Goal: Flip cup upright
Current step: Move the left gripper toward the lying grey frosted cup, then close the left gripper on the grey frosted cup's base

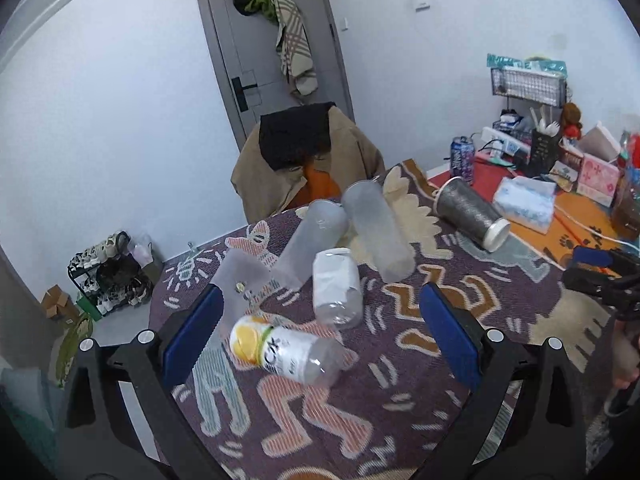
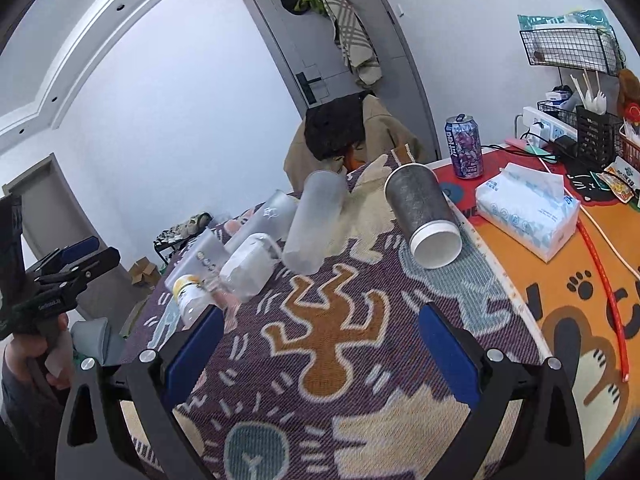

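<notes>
A grey glittery cup (image 1: 472, 216) with a white base lies on its side on the patterned cloth; in the right wrist view the cup (image 2: 424, 212) lies ahead, its base toward me. Frosted cups (image 1: 378, 228) (image 2: 316, 224) lie on their sides beside it, with a clear bottle (image 1: 338, 288) and a yellow-capped bottle (image 1: 280, 350). My left gripper (image 1: 320, 336) is open, above the yellow-capped bottle. My right gripper (image 2: 320, 352) is open and empty above the cloth, short of the grey cup.
A tissue pack (image 2: 528, 210), a drink can (image 2: 464, 146) and desk clutter sit on the orange mat (image 2: 560, 300) at right. A chair with a coat (image 1: 304, 160) stands behind the table. The table's left edge drops to the floor.
</notes>
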Motion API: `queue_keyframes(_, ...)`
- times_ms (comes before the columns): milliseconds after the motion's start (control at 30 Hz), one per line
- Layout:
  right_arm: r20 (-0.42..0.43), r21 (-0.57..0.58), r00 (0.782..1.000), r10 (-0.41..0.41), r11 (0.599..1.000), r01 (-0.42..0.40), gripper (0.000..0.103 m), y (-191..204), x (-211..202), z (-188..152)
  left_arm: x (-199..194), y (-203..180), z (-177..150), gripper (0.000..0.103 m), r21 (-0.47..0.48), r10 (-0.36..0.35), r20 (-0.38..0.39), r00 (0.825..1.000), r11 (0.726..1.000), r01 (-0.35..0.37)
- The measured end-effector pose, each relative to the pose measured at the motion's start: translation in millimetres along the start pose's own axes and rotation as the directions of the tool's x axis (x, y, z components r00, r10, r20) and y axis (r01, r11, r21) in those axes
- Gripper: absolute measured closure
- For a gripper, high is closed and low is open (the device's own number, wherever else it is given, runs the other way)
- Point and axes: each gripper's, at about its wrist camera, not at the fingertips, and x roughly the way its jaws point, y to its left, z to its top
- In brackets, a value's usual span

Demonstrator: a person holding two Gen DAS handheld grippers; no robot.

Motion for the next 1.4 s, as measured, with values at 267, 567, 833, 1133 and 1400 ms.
queue_keyframes(267,-0.035,-0.014,0.999,-0.004,1.0,0.003,0.008,-1,38,32,69,12,30,0.013,0.042,-0.038,-0.089,0.995,0.998,0.042)
queue_keyframes(567,-0.092,-0.082,0.995,-0.036,0.996,0.028,0.008,6,94,62,159,27,52,0.023,0.045,-0.11,-0.212,0.971,0.991,0.122)
queue_keyframes(833,-0.14,-0.11,0.987,-0.077,0.992,0.062,0.008,8,137,67,235,25,62,0.023,0.084,-0.138,-0.329,0.934,0.981,0.175)
queue_keyframes(1133,-0.164,-0.175,0.978,-0.127,0.98,0.097,0.008,19,175,69,304,22,69,0.023,0.1,-0.176,-0.451,0.875,0.964,0.245)
queue_keyframes(1400,-0.171,-0.188,0.976,-0.136,0.977,0.103,0.008,21,188,64,348,15,66,0.027,0.112,-0.197,-0.545,0.815,0.946,0.304)
